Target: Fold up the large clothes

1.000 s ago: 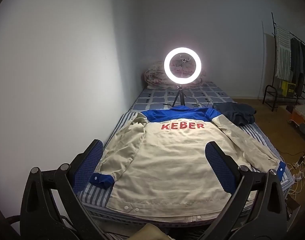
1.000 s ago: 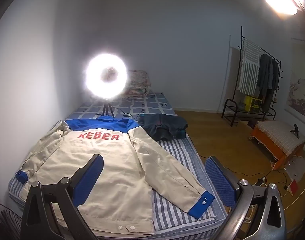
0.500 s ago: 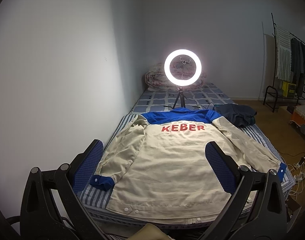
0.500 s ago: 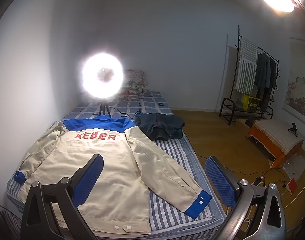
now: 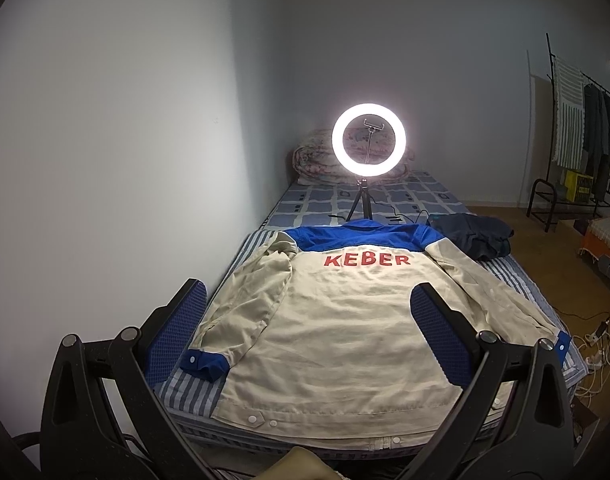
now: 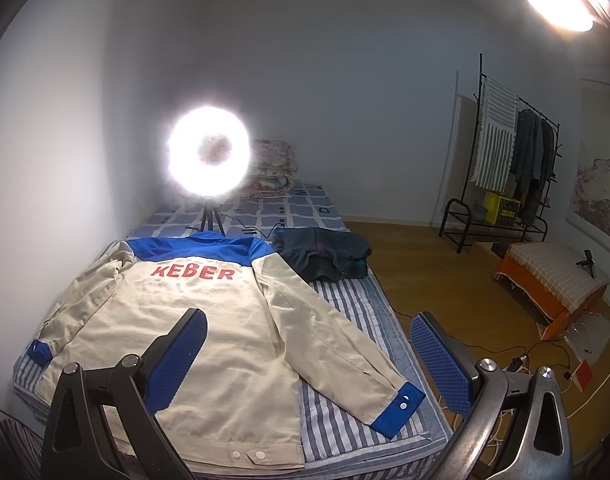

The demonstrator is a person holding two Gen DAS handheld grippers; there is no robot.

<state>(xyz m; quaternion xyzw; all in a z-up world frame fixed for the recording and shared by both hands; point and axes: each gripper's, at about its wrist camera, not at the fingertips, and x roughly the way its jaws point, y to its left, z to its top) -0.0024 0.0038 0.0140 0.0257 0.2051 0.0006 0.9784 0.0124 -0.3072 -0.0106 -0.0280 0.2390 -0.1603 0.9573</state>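
Cream work jacket (image 5: pixel 345 320) with blue yoke and red "KEBER" lettering, spread back-up and unfolded on striped bed sheet (image 6: pixel 345 412); both sleeves extended, blue cuffs (image 6: pixel 397 408) near the foot corners. Left gripper (image 5: pixel 309 336) above the hem, jaws wide apart, empty. Right gripper (image 6: pixel 309 360) over the right sleeve and bed edge, likewise spread and empty. Dark folded garment (image 6: pixel 325 254) just beyond the right shoulder. Lit ring light (image 5: pixel 369 140) on tripod behind the collar; folded quilt (image 6: pixel 273 168) at the head; clothes rack (image 6: pixel 513 168) against the far wall.
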